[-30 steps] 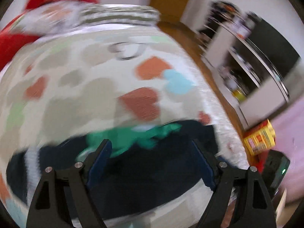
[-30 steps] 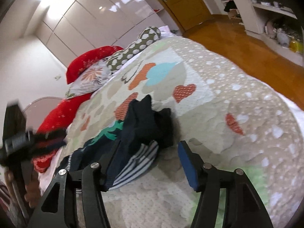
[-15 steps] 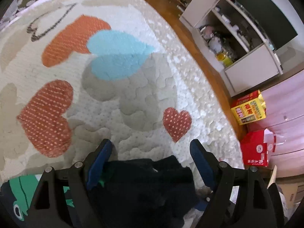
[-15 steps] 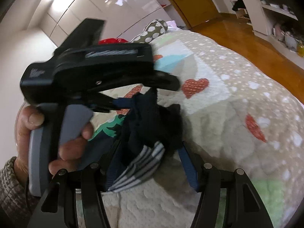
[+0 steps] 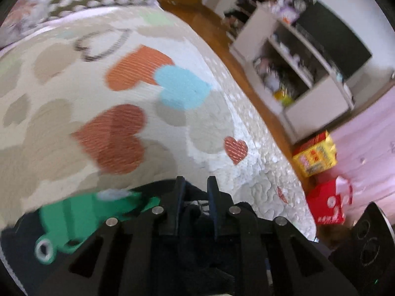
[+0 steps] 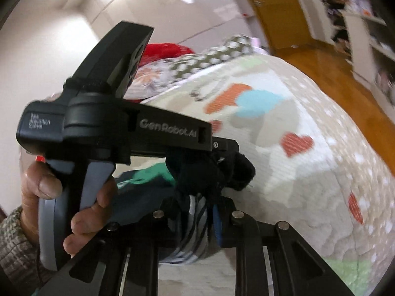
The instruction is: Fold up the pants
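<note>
Dark navy fabric is bunched right at both sets of fingertips: the pants [image 5: 195, 212] lie crumpled on the heart-print quilt [image 5: 81, 91], no long axis readable yet. The left gripper [image 5: 195, 185] has just been closing and is now pinched on a dark fold. The right gripper [image 6: 197, 207] has just closed too, clamped on the striped part just below the left. 2 grips sit almost touching, so spreading them apart looks like the next call. A green print shows alongside.

Left gripper [image 6: 219, 157] body: "GenRobot.AI" on side; "Data Acquisition System" on rear housing
</note>
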Tool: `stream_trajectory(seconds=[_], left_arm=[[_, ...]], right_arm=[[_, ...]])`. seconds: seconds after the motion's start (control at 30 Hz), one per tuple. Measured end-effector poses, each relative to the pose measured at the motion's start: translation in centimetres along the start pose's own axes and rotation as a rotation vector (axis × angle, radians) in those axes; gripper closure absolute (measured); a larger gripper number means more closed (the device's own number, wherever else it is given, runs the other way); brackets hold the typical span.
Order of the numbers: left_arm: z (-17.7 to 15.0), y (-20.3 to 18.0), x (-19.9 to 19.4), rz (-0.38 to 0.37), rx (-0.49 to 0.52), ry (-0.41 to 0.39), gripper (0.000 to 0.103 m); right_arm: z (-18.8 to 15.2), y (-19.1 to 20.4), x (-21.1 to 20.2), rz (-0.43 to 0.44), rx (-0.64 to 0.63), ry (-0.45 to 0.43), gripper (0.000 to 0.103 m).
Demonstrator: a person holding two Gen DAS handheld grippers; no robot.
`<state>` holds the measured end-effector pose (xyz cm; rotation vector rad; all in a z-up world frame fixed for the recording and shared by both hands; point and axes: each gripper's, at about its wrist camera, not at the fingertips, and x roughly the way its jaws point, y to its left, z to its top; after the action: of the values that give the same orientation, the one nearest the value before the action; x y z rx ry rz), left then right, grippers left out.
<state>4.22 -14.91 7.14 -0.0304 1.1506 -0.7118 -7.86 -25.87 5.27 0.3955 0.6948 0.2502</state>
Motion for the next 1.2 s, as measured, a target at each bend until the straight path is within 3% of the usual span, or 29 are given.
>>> stream_trajectory(seconds=[0.23,0.3,0.33,0.4,0.47,0.53,0.6,0.7,0.73,0.83,0.87,0.9,0.93,1.13,1.2], left_arm=[[-4.3,8.8,-4.9,0.005,-0.240,-0.121,0.083],[-6.2,10.6,-6.1,0.027,-0.296,-0.130,0.082],[-7.4,11.2,-7.2,0.035,-0.313,-0.151,0.080],[-9.2,12.2,-9.6,0.061,-0.337,-0.203,0.056],[-11.4,13.0,-12.3,0.109,-0.377,-0.274,0.043],[-13.9,14.3,-15.0,0.138,-0.422,-0.334,0.039],[-16.0,15.8,-16.7,0.172,-0.500,-0.379,0.026],[-19.0,17.3,-17.8,0.184,-0.582,-0.475,0.023],[-19.3,17.6,-17.5,0.184,-0.596,-0.473,0.023],[-20.6,18.2,-16.7,0.175,-0.639,-0.439,0.023],[-21.1,18.3,-16.8,0.181,-0.639,-0.438,0.023],[-21.4,18.1,-16.8,0.201,-0.633,-0.441,0.023],[-21.7,18.0,-16.9,0.218,-0.625,-0.442,0.023],[-21.6,17.0,-16.9,0.271,-0.594,-0.433,0.023],[-21.5,16.9,-17.0,0.294,-0.585,-0.436,0.023]], right_arm=[[0.0,7.7,3.3,0.104,-0.204,0.099,0.081],[-0.8,9.5,5.2,0.115,-0.263,0.156,0.078],[-1.3,10.2,6.2,0.120,-0.283,0.193,0.072],[-2.2,11.4,8.1,0.127,-0.307,0.264,0.062],[-2.7,12.0,8.7,0.127,-0.320,0.291,0.060],[-2.5,12.2,8.0,0.141,-0.314,0.282,0.058],[-1.4,12.2,6.5,0.169,-0.303,0.258,0.056],[-0.1,12.2,4.6,0.162,-0.270,0.203,0.049],[0.3,12.1,4.1,0.149,-0.253,0.181,0.049],[0.8,12.2,4.0,0.074,-0.232,0.156,0.050],[0.8,12.3,4.3,0.056,-0.228,0.174,0.056],[0.7,12.4,4.9,0.056,-0.220,0.195,0.074],[0.5,12.5,5.4,0.056,-0.214,0.210,0.079],[-1.8,13.1,13.2,-0.031,-0.205,0.378,0.079],[-2.2,12.0,13.6,-0.012,-0.139,0.361,0.079]])
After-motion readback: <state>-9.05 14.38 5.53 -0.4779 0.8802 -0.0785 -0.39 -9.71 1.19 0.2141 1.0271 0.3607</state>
